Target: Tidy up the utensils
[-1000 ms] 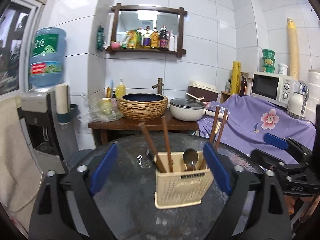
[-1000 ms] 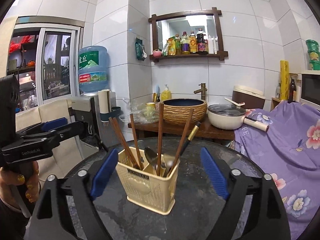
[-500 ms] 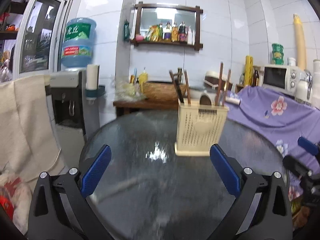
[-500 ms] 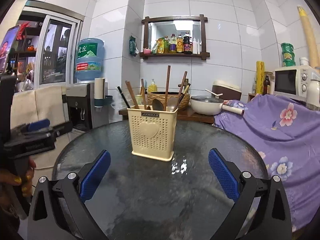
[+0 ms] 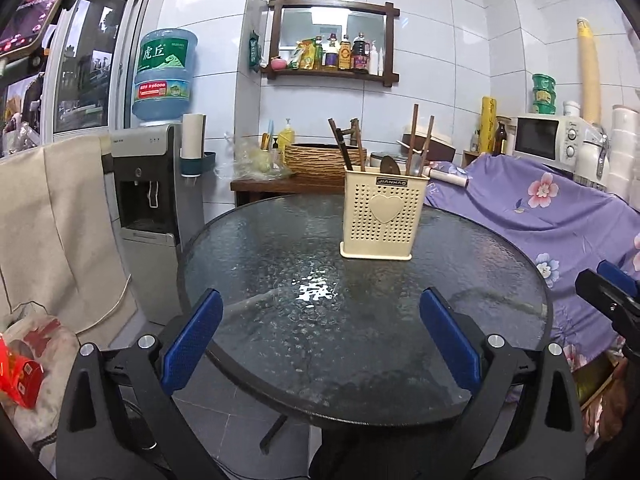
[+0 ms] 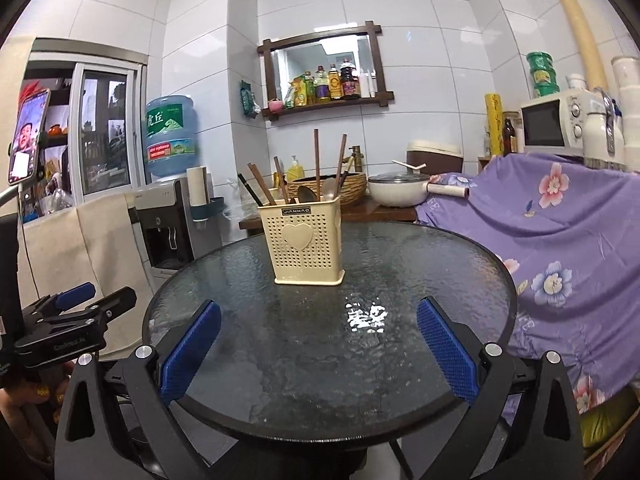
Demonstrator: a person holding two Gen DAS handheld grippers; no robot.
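On the round, dark, textured-glass table point(image 5: 280, 272) stands the one thing that matters: a cream-coloured perforated plastic utensil holder point(image 5: 382, 220), upright toward the far side of the tabletop, well apart from both grippers. Beyond the table, a purple floral cloth point(image 6: 560, 240) drapes over furniture on the right, and a grey water dispenser with a blue bottle on top point(image 5: 156, 160) stands against the white tiled wall on the left. Behind the holder, a low wooden side table carries a woven basket-style basin point(image 5: 316, 158) and a white lidded pan point(image 6: 398, 190). The holder is squarish, with rows of small holes, a raised heart on its front face, a small dark label near the rim, and a flared base. Brown wooden chopsticks point(image 6: 316, 164) rise from it at several angles, some straight up, others leaning left, and the bowls of two metal spoons point(image 6: 330, 190) show just above the rim. Nearest each camera, the left gripper point(image 5: 320, 344) and the right gripper point(image 6: 318, 344) hover over the near edge of the table, their blue-padded fingers spread wide with nothing between them.
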